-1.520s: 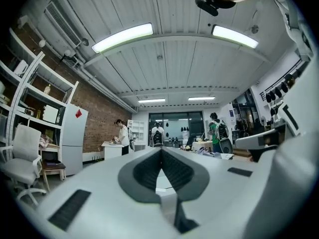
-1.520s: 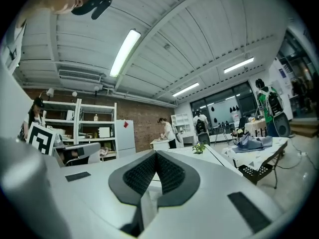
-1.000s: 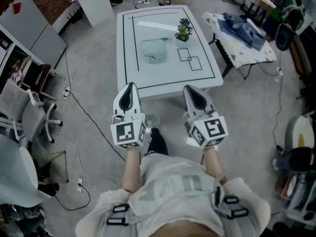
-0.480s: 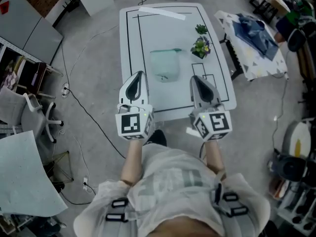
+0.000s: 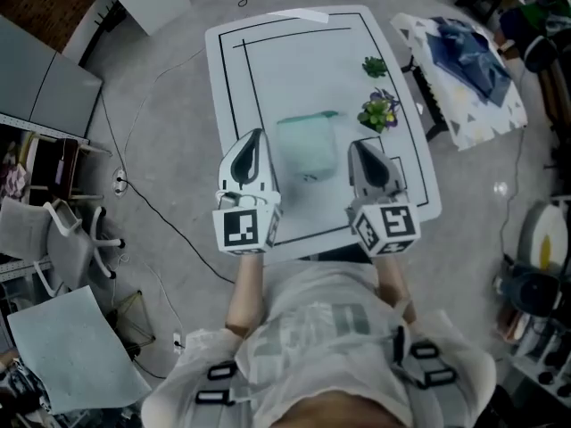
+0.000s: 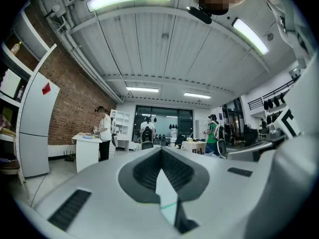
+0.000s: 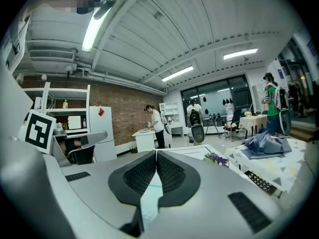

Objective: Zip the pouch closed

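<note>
White tabletop (image 5: 294, 69), ruled with black border lines, carries the pale green, soft, translucent zip pouch (image 5: 308, 145), lying flat between the two claw tips as seen from above. The left claw (image 5: 257, 135) and right claw (image 5: 354, 144) are both pressed fully together, empty, flanking it, probably staged to pin the fabric and pull the slider. Small leafy potted plants (image 5: 379, 110) stand beyond the right claw.

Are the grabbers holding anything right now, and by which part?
Nothing is held. The left gripper and right gripper are both shut and empty; the pouch lies free on the table.
</note>
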The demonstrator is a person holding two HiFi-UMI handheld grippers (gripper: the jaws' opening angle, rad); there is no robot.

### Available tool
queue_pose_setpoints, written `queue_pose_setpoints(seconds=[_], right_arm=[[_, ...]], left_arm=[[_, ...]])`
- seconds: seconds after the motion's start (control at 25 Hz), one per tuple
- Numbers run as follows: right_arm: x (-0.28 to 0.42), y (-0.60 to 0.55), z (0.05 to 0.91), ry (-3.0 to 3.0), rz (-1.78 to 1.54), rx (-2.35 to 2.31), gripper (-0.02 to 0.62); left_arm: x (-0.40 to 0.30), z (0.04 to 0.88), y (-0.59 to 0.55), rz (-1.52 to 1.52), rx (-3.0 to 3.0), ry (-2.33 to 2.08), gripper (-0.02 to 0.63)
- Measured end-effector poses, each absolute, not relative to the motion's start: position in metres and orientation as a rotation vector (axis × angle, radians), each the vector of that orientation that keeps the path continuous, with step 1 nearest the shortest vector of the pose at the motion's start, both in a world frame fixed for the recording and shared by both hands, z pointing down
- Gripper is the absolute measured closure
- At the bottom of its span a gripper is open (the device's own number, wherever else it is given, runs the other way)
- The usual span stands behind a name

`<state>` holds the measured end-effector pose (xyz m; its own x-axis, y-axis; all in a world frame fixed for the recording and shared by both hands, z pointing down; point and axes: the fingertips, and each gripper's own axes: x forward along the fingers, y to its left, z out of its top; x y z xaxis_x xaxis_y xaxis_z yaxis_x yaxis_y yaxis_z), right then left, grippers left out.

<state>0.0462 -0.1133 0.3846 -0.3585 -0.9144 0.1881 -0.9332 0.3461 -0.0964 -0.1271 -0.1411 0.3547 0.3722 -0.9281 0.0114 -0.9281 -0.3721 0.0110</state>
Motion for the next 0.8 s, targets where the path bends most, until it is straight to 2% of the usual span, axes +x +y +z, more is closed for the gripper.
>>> queue_pose_setpoints(seconds=[0.8], right_arm=[[0.056,-0.169,0.436,-2.402,0.358,1.720,0.586]], left_arm=[[-0.121,0.379,-0.162,0.034,2.433,-1.832,0.600]])
